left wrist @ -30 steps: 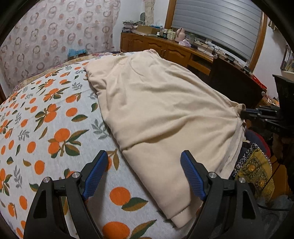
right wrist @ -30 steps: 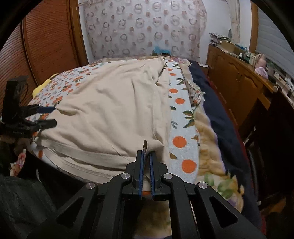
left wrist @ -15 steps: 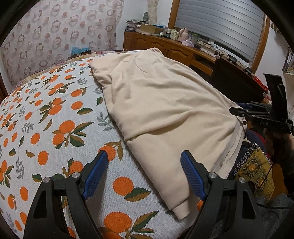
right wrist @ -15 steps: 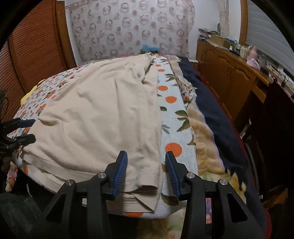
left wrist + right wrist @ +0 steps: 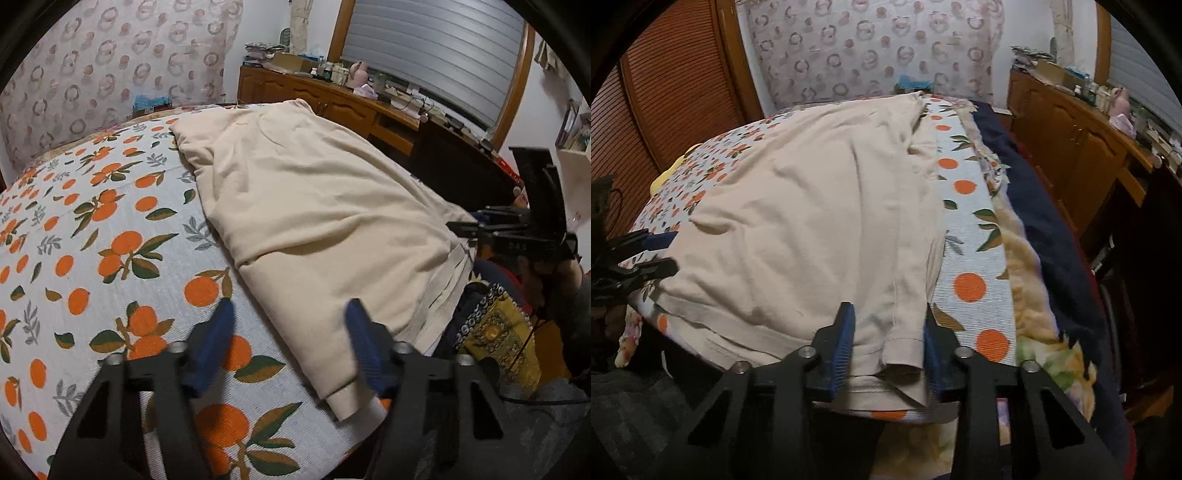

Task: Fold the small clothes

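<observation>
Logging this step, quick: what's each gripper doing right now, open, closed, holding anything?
Left gripper: open, holding nothing, over the near edge of the folded beige cotton garment.
Right gripper: open, jaws either side of the garment's cuffed sleeve end, not clamped.

Both views are fisheye, each looking forward along its own tongs, low and close over the near edge of the bed (image 5: 74, 229). The left wrist view sits at the bed's left part and faces toward the wooden dresser (image 5: 332, 99) and shuttered window. The right wrist view sits further right and faces the patterned curtain (image 5: 868, 48) at the bed's far end. Both share the beige garment (image 5: 314, 206) (image 5: 812, 206), and each catches the other tongs at its outer edge.
</observation>
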Demonstrator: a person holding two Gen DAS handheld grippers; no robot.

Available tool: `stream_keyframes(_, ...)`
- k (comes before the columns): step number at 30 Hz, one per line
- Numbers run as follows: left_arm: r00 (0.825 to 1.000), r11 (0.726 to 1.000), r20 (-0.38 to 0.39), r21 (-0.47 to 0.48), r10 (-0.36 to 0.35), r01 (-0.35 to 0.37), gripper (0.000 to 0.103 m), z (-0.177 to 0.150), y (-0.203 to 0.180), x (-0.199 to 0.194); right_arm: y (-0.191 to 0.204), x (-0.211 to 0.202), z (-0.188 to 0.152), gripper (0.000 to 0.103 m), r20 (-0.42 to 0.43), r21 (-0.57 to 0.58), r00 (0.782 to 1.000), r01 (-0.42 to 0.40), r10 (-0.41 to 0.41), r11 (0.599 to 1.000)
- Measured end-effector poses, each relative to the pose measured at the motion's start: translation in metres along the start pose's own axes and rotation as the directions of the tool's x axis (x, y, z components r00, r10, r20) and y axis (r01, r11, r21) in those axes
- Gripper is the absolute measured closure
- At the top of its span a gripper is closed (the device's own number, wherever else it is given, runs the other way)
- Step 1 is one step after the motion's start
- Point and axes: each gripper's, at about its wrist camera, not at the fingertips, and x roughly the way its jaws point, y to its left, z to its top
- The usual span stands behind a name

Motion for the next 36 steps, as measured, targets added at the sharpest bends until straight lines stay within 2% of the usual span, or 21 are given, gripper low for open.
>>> stream_keyframes(2, 1.000, 1.000, -0.011, 0.014, -0.023, 0.023, 0.054, 0.000, -0.002, 0.000, 0.000, 0.000, 0.000, 0.092, -0.006, -0.002, 0.999, -0.033, 0.033, 0.999)
stream_keyframes(5, 0.999, 0.999, -0.023, 0.034, -0.037, 0.038, 0.054, -0.002, -0.008, -0.001, 0.003, -0.003, 0.000, 0.096, 0.011, -0.020, 0.999, -0.053, 0.053, 0.998)
stream_keyframes(9, 0.998, 0.996, -0.041, 0.072, -0.046, 0.049, 0.055, -0.008, -0.016, -0.005, 0.003, -0.017, 0.002, 0.097, 0.078, -0.019, 0.994, -0.078, 0.079, 0.997)
stream_keyframes(10, 0.997, 0.995, -0.044, 0.075, -0.057, 0.060, 0.063, -0.010, -0.017, -0.006, 0.003, -0.021, 0.003, 0.098, 0.096, -0.019, 0.992, -0.078, 0.079, 0.997)
stream_keyframes(11, 0.997, 0.994, -0.049, 0.080, -0.068, 0.071, 0.083, -0.011, -0.018, -0.007, 0.002, -0.024, 0.004, 0.098, 0.114, -0.020, 0.990, -0.078, 0.080, 0.997)
stream_keyframes(13, 0.997, 0.995, -0.038, 0.079, -0.065, 0.068, 0.094, -0.011, -0.018, -0.009, 0.000, -0.033, 0.005, 0.098, 0.149, -0.015, 0.985, -0.088, 0.089, 0.996)
stream_keyframes(14, 0.997, 0.994, -0.033, 0.074, -0.073, 0.075, 0.096, -0.010, -0.017, -0.011, -0.001, -0.036, 0.006, 0.098, 0.165, -0.015, 0.982, -0.093, 0.094, 0.996)
stream_keyframes(19, 0.987, 0.991, 0.099, 0.028, -0.130, 0.128, 0.096, 0.010, -0.015, -0.045, -0.002, -0.058, 0.013, 0.098, 0.248, -0.021, 0.964, -0.097, 0.099, 0.995)
stream_keyframes(25, 0.968, 0.996, 0.236, 0.012, -0.084, 0.083, 0.096, 0.059, 0.001, -0.072, -0.010, -0.074, 0.038, 0.098, 0.349, -0.034, 0.933, -0.084, 0.090, 0.996)
stream_keyframes(29, 0.964, 1.000, 0.267, -0.006, -0.023, 0.026, 0.096, 0.101, 0.027, -0.055, -0.021, -0.062, 0.075, 0.098, 0.388, -0.022, 0.918, -0.083, 0.085, 0.996)
stream_keyframes(36, 0.956, 0.998, 0.291, -0.045, 0.045, -0.034, 0.096, 0.157, 0.069, -0.014, -0.031, -0.009, 0.138, 0.098, 0.384, -0.025, 0.921, -0.060, 0.065, 0.998)
